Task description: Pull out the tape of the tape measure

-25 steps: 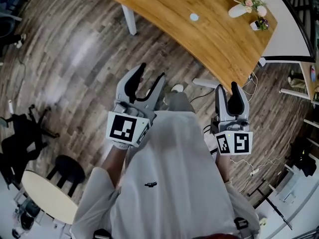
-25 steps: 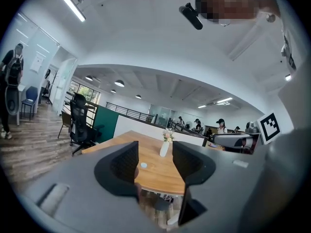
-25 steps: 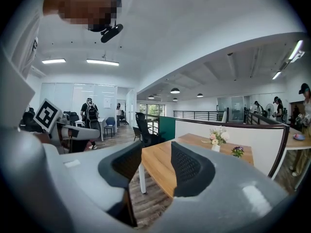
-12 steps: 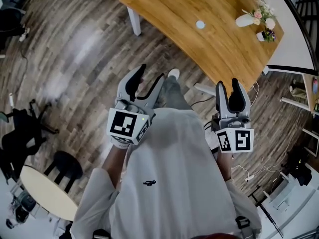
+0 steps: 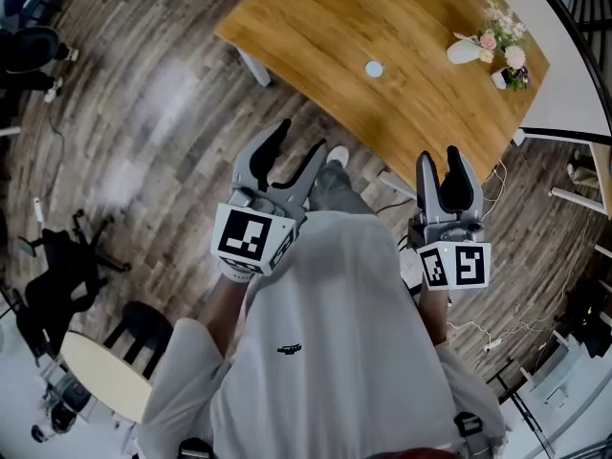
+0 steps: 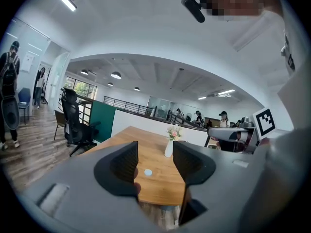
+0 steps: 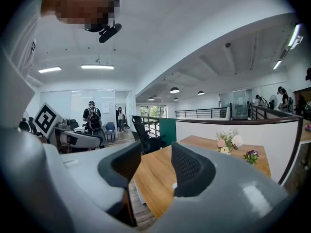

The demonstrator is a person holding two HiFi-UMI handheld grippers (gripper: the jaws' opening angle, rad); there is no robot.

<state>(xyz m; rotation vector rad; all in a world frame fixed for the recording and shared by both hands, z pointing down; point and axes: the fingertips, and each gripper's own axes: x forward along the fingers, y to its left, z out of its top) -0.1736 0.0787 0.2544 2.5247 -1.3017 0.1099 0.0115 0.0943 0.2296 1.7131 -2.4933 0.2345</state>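
Left hand-held gripper [image 5: 296, 140] and right hand-held gripper [image 5: 438, 158], mid-frame, jaws apart and empty, point at the worktop [image 5: 316, 17] in the upper frame, presumably readied for the tape measure [image 5: 373, 68], apparently the small pale disc there, well apart.

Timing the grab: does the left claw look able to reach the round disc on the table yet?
Probably not yet: the open, empty left claw hangs short of the table, the disc farther in; nothing blocks the way.
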